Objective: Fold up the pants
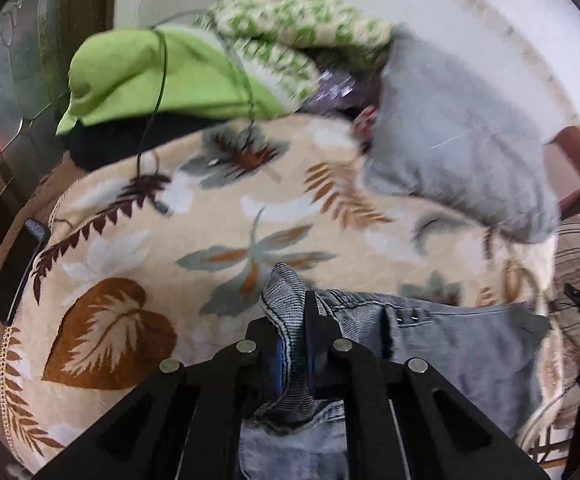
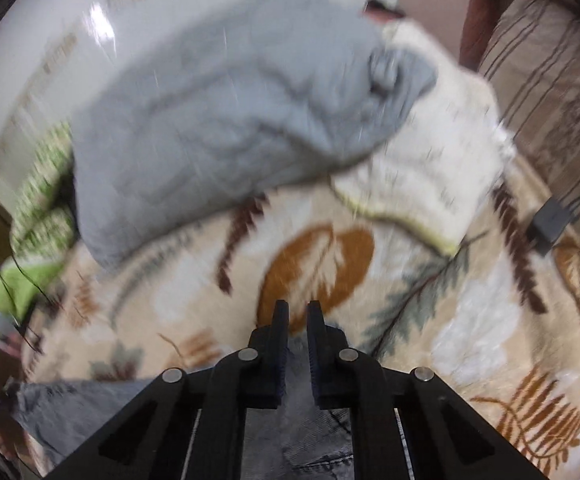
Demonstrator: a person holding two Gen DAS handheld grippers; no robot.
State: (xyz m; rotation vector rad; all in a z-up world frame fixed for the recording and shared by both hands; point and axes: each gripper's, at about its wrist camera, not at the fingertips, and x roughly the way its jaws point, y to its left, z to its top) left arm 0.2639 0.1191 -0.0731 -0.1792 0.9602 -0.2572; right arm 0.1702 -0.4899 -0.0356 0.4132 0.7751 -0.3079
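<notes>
Grey-blue jeans [image 1: 450, 344] lie across the near part of a leaf-patterned blanket [image 1: 138, 240]. My left gripper [image 1: 294, 312] is shut on a raised fold of the jeans' edge, which sticks up between the fingers. In the right wrist view the jeans [image 2: 90, 408] lie below and to the left of my right gripper [image 2: 298, 312]. Its jaws stand narrowly apart over the denim, with cloth showing low between them; whether they pinch it is unclear. The view is blurred.
A grey pillow [image 1: 458, 136] lies at the back right, with green bedding [image 1: 158, 76] and a green-white quilt [image 1: 290, 24] behind. A black phone [image 1: 18, 268] lies at the left edge with a cable [image 1: 158, 92]. A dark adapter [image 2: 550, 220] sits right.
</notes>
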